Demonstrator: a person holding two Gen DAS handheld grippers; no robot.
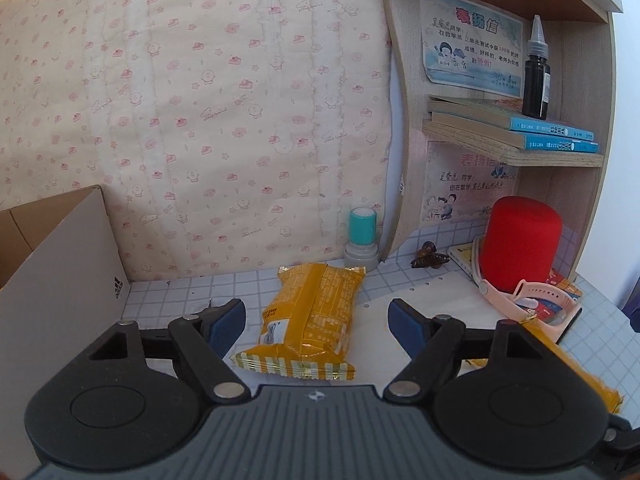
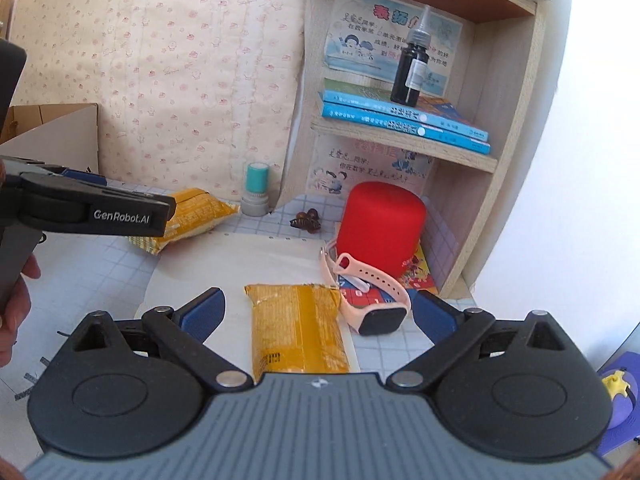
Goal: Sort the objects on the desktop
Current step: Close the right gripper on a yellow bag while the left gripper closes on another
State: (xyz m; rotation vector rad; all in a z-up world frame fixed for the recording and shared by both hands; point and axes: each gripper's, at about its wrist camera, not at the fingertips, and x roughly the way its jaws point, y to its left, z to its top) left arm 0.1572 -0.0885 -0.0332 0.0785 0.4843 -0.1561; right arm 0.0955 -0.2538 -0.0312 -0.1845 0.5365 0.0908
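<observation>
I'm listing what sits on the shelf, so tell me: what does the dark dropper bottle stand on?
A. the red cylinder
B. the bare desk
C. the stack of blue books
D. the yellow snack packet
C: the dark dropper bottle stands upright on the stack of blue books on the shelf board.

This is a child's study corner in a home. A quilted wall cloth (image 1: 192, 120) printed with small cartoon figures hangs behind the table (image 1: 600, 344), which has a grid-pattern cover. A wooden shelf (image 2: 404, 140) holds school books (image 2: 400, 114), with cartoon school award certificates (image 1: 472, 44) pasted inside.
</observation>
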